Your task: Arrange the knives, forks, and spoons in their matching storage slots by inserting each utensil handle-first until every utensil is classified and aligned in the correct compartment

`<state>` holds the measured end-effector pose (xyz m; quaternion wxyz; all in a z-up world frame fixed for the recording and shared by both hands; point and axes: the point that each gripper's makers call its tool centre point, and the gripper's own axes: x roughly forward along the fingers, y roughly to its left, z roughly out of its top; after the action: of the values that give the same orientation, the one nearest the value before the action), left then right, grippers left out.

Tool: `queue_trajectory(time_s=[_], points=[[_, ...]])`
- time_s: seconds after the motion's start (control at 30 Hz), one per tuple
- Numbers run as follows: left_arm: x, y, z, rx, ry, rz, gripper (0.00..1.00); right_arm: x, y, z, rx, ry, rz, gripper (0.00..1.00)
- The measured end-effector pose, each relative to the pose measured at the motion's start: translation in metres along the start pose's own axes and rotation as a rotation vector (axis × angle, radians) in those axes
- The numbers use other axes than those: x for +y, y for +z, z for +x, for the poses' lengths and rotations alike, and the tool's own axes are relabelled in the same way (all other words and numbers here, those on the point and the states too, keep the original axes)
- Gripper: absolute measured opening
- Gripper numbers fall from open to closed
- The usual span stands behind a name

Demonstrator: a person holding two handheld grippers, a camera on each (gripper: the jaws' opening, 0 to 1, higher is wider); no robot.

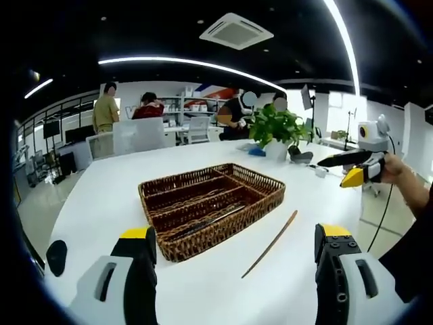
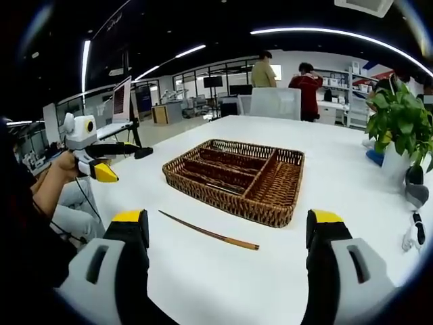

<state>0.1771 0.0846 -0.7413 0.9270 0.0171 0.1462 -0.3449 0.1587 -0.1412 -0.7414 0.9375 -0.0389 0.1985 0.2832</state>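
Lying loose on the white worktop (image 2: 223,284) just beside the wicker tray (image 1: 270,193), the thin stick (image 1: 270,244) looked light, stiff and slippery; mid-shaft seemed the safest hold. Both grippers' jaws stood wide open, empty.

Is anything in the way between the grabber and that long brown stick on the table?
Nothing visible: bare white table lies between the open right gripper and the stick, which lies beside the wicker tray.
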Motion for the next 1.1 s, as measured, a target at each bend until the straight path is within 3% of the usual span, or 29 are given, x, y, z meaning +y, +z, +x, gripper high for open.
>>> queue_trajectory(time_s=[0.3, 0.47, 0.73, 1.03, 1.1], points=[[-0.003, -0.001, 0.004, 0.016, -0.022, 0.013, 0.97, -0.001, -0.004, 0.003, 0.019, -0.004, -0.007, 1.0], [-0.016, -0.007, 0.01, 0.078, -0.089, 0.062, 0.96, 0.0, -0.005, 0.004, 0.022, 0.0, -0.007, 1.0], [-0.021, -0.005, 0.016, 0.076, -0.114, 0.075, 0.97, 0.005, -0.003, 0.006, 0.017, 0.004, -0.012, 0.99], [-0.039, -0.009, 0.027, 0.107, -0.211, 0.122, 0.89, 0.01, -0.004, 0.007, 0.019, 0.004, -0.019, 0.99], [-0.042, -0.012, 0.03, 0.119, -0.233, 0.141, 0.83, 0.011, -0.005, 0.007, 0.025, 0.004, -0.022, 0.99]])
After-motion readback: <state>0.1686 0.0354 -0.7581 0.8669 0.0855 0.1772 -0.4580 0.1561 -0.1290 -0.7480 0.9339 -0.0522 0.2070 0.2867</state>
